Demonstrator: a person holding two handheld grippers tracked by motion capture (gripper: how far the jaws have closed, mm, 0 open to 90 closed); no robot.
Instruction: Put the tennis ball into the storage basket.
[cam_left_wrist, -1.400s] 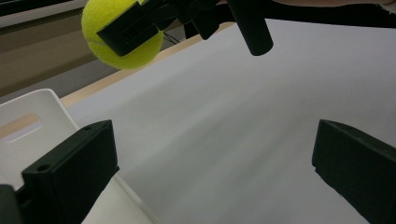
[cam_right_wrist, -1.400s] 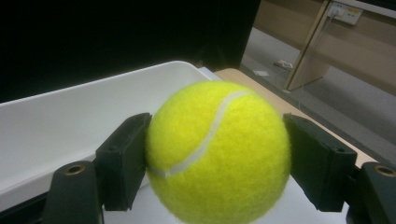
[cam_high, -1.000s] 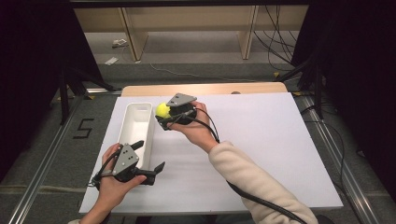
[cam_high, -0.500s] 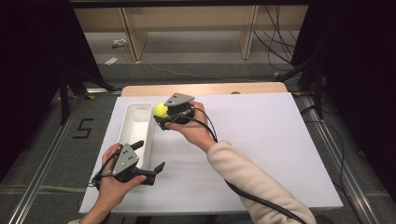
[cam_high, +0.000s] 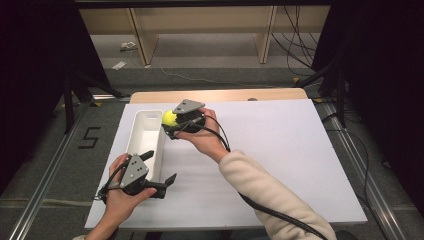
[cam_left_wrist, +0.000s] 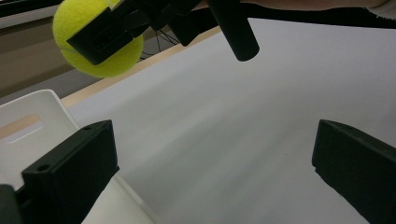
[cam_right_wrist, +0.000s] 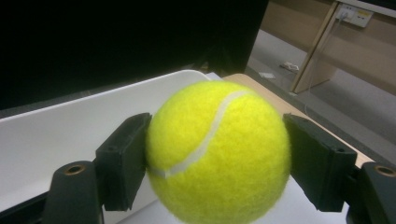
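A yellow tennis ball (cam_high: 169, 118) is clamped between the two black jaws of my right gripper (cam_high: 168, 123), which is shut on it. The ball (cam_right_wrist: 217, 154) hangs in the air at the right rim of a long white bin (cam_high: 145, 137), near the bin's far end. The inside of the bin (cam_right_wrist: 70, 126) lies just beyond and below the ball. My left gripper (cam_high: 160, 166) rests near the table's front edge beside the bin's near end, with its jaws wide open and nothing between them (cam_left_wrist: 210, 172). From there the ball (cam_left_wrist: 98, 39) appears high up in the right gripper's jaws.
The white table top (cam_high: 280, 150) stretches wide to the right of the bin. A wooden strip (cam_high: 225, 95) runs along the far edge. Wooden shelving (cam_high: 200, 30) and cables lie on the floor beyond. A cable trails from the right gripper along the cream sleeve (cam_high: 270, 195).
My right gripper has carried the ball slightly left, toward the bin. The left gripper has stayed where it was.
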